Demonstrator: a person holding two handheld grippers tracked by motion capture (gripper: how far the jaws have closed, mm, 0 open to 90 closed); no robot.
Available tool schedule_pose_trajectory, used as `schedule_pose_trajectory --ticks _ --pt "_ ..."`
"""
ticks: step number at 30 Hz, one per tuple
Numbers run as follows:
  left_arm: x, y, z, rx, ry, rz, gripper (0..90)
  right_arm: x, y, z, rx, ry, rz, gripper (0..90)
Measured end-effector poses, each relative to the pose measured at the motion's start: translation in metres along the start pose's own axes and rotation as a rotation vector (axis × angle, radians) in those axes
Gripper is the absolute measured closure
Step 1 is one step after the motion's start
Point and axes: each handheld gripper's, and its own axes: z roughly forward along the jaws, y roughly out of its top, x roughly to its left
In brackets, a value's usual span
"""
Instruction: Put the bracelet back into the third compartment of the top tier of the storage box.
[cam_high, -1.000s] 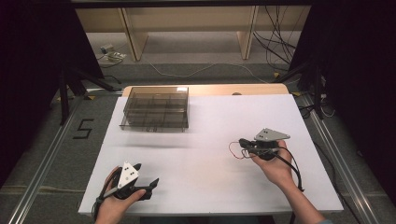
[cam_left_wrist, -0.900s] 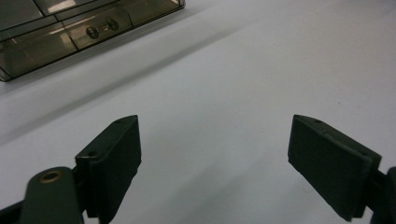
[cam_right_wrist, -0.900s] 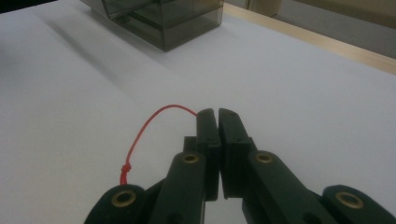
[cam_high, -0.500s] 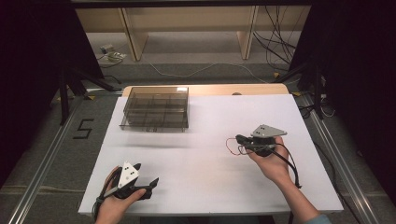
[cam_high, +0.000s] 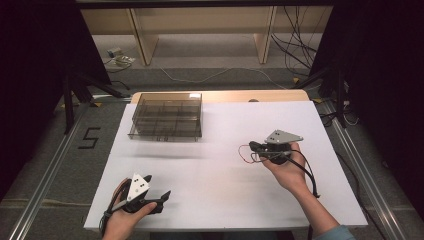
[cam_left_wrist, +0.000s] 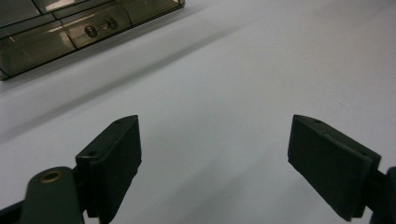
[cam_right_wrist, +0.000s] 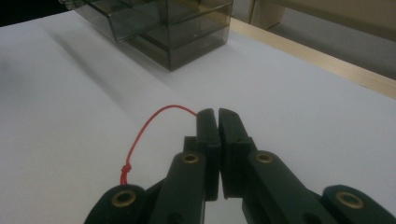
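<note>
Over the white table sheet (cam_high: 220, 190) I keep my right gripper (cam_right_wrist: 217, 116) pinched on a thin red string (cam_right_wrist: 148, 122), carried toward the smoky clear plastic compartment box (cam_high: 166, 116); my left gripper (cam_left_wrist: 215, 140) waits wide.

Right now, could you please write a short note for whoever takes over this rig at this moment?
Right claw: shut on a thin red string, held above the white table at its right middle; the string loops out to a knot.
Left claw: open, holding nothing, low over the table's near left corner.
The smoky transparent plastic compartment box stands at the table's far left, apart from both claws; at least one compartment holds a small metal part.
Done: string gripped.
Left: probably carrying the string to the box; which compartment cannot be told.
</note>
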Motion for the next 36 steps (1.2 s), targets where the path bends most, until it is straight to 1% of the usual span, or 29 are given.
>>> schedule_pose_trajectory --ticks 4,17,36 --pt "0.000 0.000 0.000 0.000 -0.001 -0.001 17.1 0.001 0.008 0.002 -0.003 0.000 -0.012 88.2" --pt "0.000 0.000 0.000 0.003 -0.003 0.001 17.1 0.004 0.019 0.011 -0.009 0.010 -0.024 88.2" --pt "-0.001 0.000 0.000 0.002 -0.006 0.007 17.1 0.009 0.028 0.020 -0.015 0.016 -0.034 88.2"
